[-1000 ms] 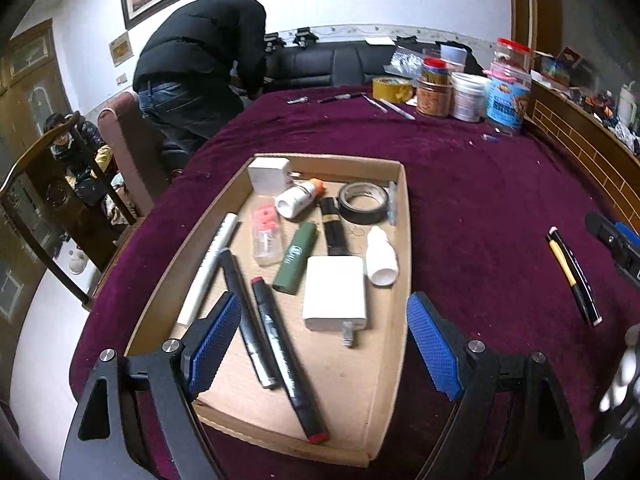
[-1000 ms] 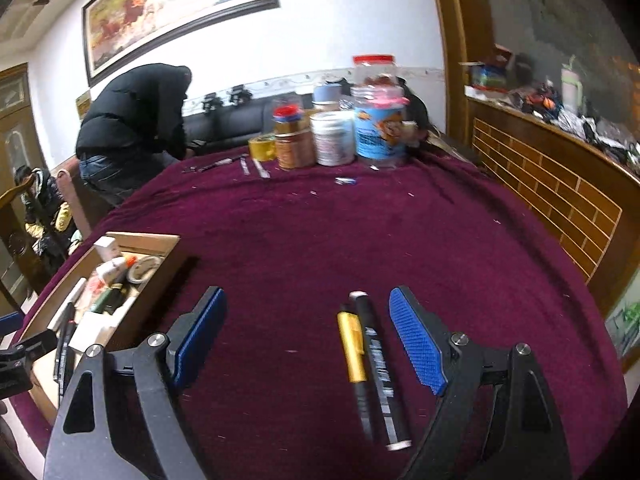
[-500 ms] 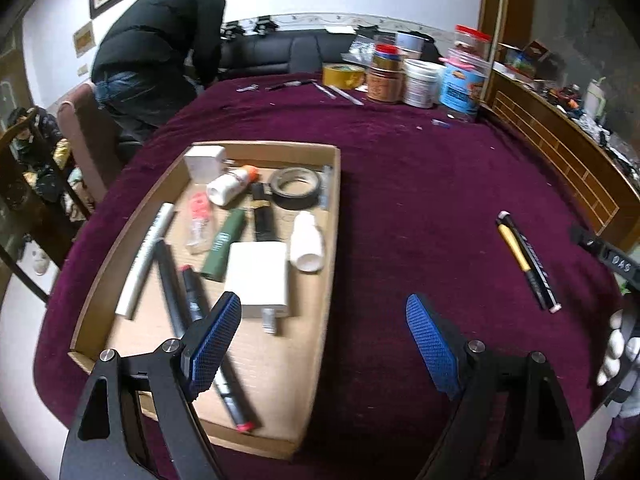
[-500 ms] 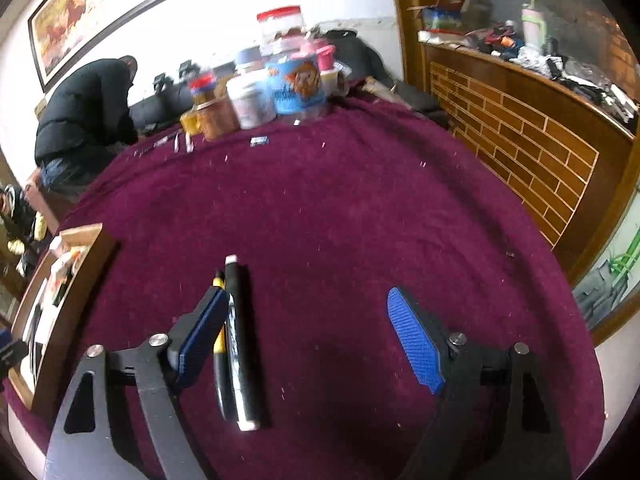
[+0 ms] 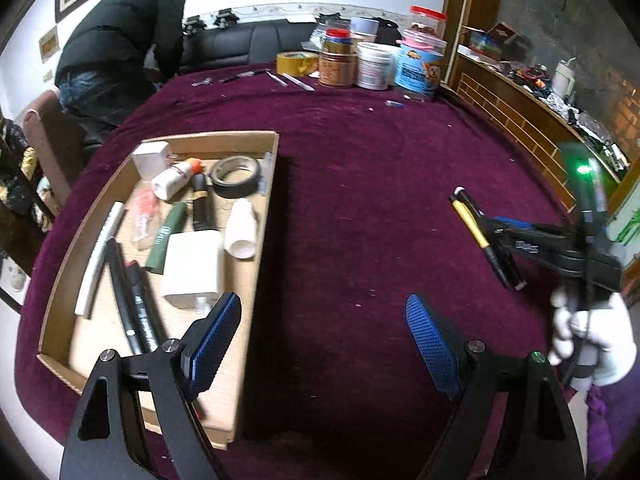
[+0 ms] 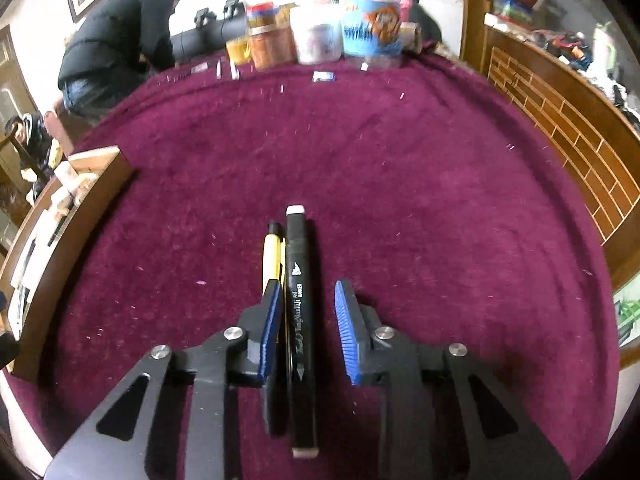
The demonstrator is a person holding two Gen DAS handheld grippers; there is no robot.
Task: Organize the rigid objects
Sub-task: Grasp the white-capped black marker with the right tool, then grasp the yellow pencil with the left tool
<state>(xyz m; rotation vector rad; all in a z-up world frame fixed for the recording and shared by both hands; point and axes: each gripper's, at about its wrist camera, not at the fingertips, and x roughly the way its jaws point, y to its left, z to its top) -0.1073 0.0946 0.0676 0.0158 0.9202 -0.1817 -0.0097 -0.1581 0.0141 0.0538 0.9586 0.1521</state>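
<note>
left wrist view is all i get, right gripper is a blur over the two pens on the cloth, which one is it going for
Observer: The black marker lies between the fingers of the right gripper, whose jaws are closing.
Operator: is the yellow pen caught in there too
Observer: No. The yellow pen lies outside the finger nearer the cardboard tray, alongside the marker.
Operator: both pads on the marker yet
Observer: Not both. Between the pad away from the tray and the marker, a strip of tablecloth shows.
</note>
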